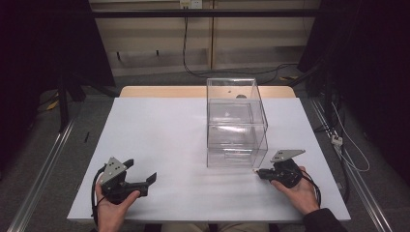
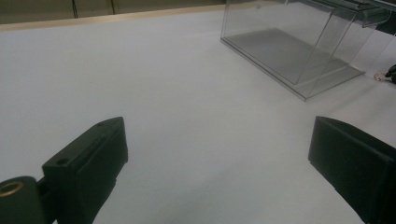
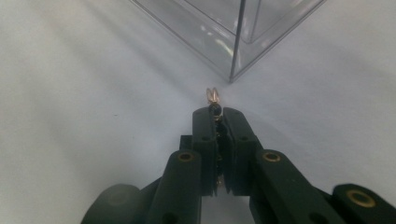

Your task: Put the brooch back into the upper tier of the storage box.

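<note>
Closed black fingers [image 3: 205,140] of the right gripper [image 3: 217,114] pinch a small gold-coloured wire trinket with a dark bead [image 3: 214,99], its long axis running along the fingers and its looped tip poking forward. Straight ahead, just beyond that tip, stands the near corner of the clear plastic two-tier box [image 1: 236,123] on the white tabletop [image 1: 159,140]. The right hand is much nearer the box. The left gripper [image 1: 141,175] is spread wide and empty, well apart. What the trinket is stays too small to tell.

White tabletop [image 1: 164,140] — wooden far edge.
One clear plastic box [image 1: 236,123] stands on it, right of centre.
</note>
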Motion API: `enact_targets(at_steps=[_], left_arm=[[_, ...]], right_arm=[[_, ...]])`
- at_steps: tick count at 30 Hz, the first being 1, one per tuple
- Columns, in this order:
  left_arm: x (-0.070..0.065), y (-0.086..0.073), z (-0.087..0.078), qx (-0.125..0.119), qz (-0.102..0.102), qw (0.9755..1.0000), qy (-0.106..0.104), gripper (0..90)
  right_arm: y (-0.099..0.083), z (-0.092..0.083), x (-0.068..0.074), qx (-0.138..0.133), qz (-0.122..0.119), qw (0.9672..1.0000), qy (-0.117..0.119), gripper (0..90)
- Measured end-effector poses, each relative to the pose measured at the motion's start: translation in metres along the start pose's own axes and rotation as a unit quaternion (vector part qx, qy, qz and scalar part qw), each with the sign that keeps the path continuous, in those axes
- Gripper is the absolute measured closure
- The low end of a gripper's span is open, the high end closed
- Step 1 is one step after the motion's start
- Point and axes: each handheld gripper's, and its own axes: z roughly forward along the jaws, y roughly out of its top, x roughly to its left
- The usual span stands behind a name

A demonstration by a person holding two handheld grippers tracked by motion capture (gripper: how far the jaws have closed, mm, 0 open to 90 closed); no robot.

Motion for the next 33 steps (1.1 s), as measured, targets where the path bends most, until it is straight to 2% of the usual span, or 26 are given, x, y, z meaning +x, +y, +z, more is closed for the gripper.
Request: enact_targets(at_steps=[5, 10, 17, 27, 33], left_arm=[[0.0, 0.0, 0.0, -0.001, -0.001, 1.0, 0.001, 4.5], [0.0, 0.0, 0.0, 0.0, 0.001, 1.0, 0.0, 4.5], [0.0, 0.0, -0.001, -0.001, 0.001, 1.0, 0.0, 4.5], [0.0, 0.0, -0.001, -0.002, 0.0, 1.0, 0.001, 4.5], [0.0, 0.0, -0.001, -0.002, 0.0, 1.0, -0.001, 4.5]], right_arm=[[0.001, -0.005, 0.0, -0.017, 0.003, 0.9998, -0.003, 85.4], [-0.002, -0.013, -0.003, -0.042, 0.02, 0.9989, -0.009, 85.5], [-0.003, -0.024, -0.004, -0.067, 0.03, 0.9971, -0.021, 85.4], [-0.003, -0.036, -0.003, -0.107, 0.039, 0.993, -0.029, 85.5], [-0.002, -0.046, -0.002, -0.14, 0.04, 0.9886, -0.04, 85.4]])
